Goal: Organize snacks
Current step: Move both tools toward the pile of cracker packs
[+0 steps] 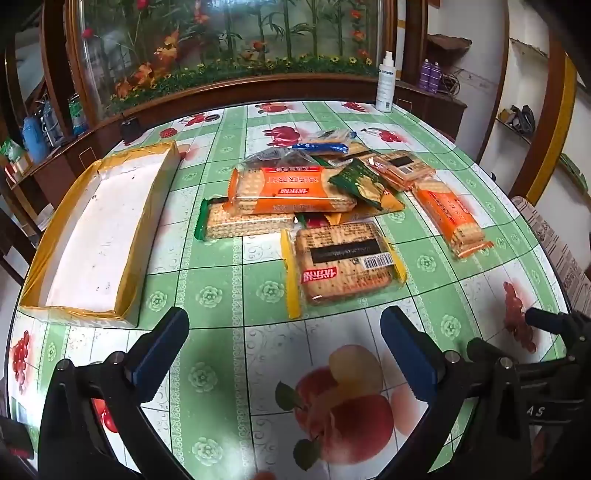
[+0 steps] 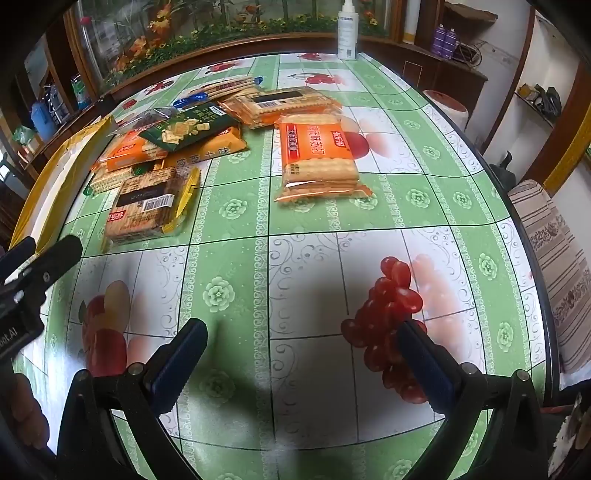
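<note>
Several snack packs lie in a loose pile on the table. A yellow-edged cracker pack (image 1: 341, 264) (image 2: 146, 208) lies nearest. An orange biscuit pack (image 1: 290, 190) lies on a green-edged wafer pack (image 1: 243, 221). A dark green pack (image 1: 364, 182) (image 2: 184, 127) sits on top of the pile. Another orange pack (image 1: 448, 216) (image 2: 317, 157) lies apart to the right. An open shallow cardboard box (image 1: 96, 236) with yellow tape stands at the left, empty. My left gripper (image 1: 284, 354) is open and empty, in front of the yellow-edged pack. My right gripper (image 2: 301, 362) is open and empty above bare tablecloth.
The round table (image 2: 236, 288) has a green and white fruit-print cloth. A white spray bottle (image 1: 385, 83) (image 2: 347, 31) stands at the far edge. A wooden cabinet with a flower panel runs behind. A striped chair back (image 2: 554, 266) is at the right edge.
</note>
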